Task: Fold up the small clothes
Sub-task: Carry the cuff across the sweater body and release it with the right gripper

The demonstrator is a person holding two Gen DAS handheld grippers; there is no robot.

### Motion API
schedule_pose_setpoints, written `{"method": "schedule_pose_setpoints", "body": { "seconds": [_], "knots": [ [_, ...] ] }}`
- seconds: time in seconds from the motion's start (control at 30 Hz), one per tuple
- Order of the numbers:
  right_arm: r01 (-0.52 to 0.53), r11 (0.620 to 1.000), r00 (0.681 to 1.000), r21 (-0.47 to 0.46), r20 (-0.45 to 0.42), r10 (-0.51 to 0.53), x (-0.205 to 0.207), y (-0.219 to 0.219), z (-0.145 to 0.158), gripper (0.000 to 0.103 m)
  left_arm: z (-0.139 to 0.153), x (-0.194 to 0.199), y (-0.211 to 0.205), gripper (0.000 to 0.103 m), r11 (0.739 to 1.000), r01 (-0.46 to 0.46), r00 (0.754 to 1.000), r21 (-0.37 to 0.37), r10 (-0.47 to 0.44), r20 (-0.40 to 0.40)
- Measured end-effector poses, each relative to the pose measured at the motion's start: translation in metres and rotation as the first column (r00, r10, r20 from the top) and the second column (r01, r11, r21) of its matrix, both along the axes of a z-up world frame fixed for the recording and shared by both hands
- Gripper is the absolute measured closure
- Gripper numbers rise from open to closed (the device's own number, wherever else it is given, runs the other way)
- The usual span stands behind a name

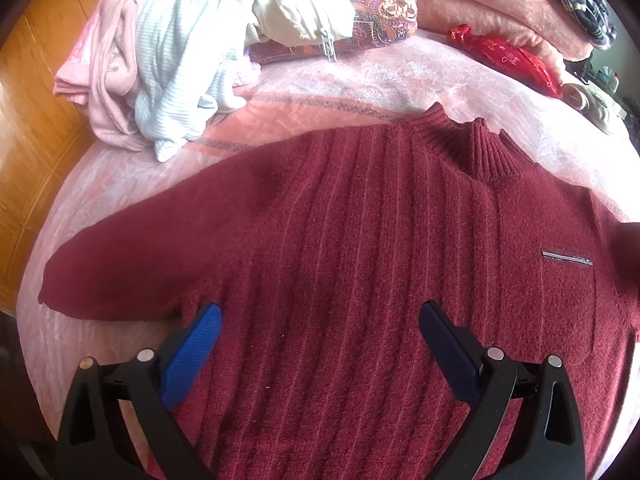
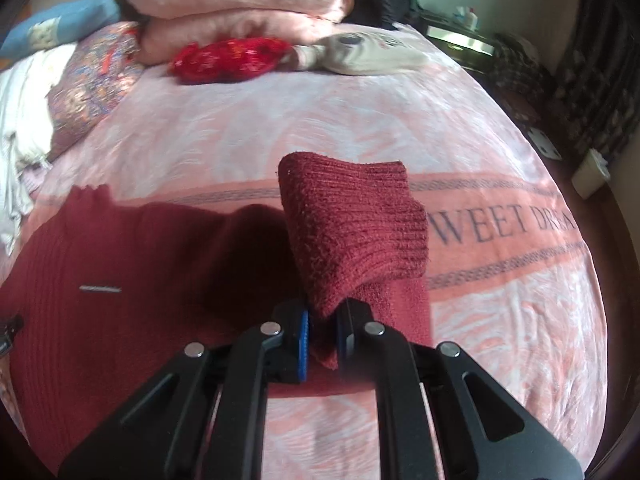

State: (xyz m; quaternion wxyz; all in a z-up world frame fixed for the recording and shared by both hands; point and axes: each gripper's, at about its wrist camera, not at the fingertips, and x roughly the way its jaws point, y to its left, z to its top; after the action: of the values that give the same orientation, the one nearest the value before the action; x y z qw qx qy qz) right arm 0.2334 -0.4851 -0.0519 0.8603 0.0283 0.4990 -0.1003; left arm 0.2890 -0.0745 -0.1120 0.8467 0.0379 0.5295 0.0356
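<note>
Our right gripper (image 2: 322,334) fingers pinch the maroon sweater's (image 1: 360,260) cuff (image 2: 352,224), lifted over the bed (image 2: 280,128). Left gripper (image 1: 320,320) fingers gape above the flat-lying body. We should lay the sleeve straight across the chest.

My left wrist cam looks steeply down, close over the maroon sweater (image 1: 360,260) spread on the pink blanket (image 1: 400,76), facing the clothes pile (image 1: 168,60). My right wrist cam tilts down too, near the blanket's edge. Both catch the sweater, the red bundle (image 2: 232,58) and the folded pink blankets (image 2: 240,4).
</note>
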Motion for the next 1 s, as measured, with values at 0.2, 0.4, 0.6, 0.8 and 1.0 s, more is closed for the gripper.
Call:
{"method": "schedule_pose_setpoints", "body": {
  "seconds": [0.2,0.4,0.6,0.8,1.0],
  "knots": [
    [-0.240,0.971,0.962,-0.003,-0.139,0.237,0.013,0.105,-0.047,0.085,0.003,-0.003,0.001,0.004,1.000,0.012,1.000,-0.009,-0.012,-0.007],
    [-0.290,0.933,0.934,0.213,-0.151,0.325,0.000,0.107,-0.056,0.050,0.000,-0.008,-0.015,0.004,0.998,0.062,0.998,-0.026,-0.062,-0.019],
    [-0.179,0.934,0.975,0.310,-0.072,0.211,-0.021,0.048,-0.027,0.050,-0.004,-0.022,-0.057,0.004,0.985,0.157,0.986,-0.072,-0.161,-0.041],
    [-0.045,0.933,0.994,0.358,-0.077,0.077,-0.036,-0.005,-0.034,0.050,-0.010,-0.036,-0.131,0.004,0.943,0.265,0.954,-0.204,-0.287,-0.086],
    [-0.044,0.941,0.996,0.336,-0.058,0.067,-0.034,-0.025,-0.032,0.050,-0.029,-0.021,-0.182,0.004,0.923,0.242,0.934,-0.300,-0.305,-0.188]
  ]
}}
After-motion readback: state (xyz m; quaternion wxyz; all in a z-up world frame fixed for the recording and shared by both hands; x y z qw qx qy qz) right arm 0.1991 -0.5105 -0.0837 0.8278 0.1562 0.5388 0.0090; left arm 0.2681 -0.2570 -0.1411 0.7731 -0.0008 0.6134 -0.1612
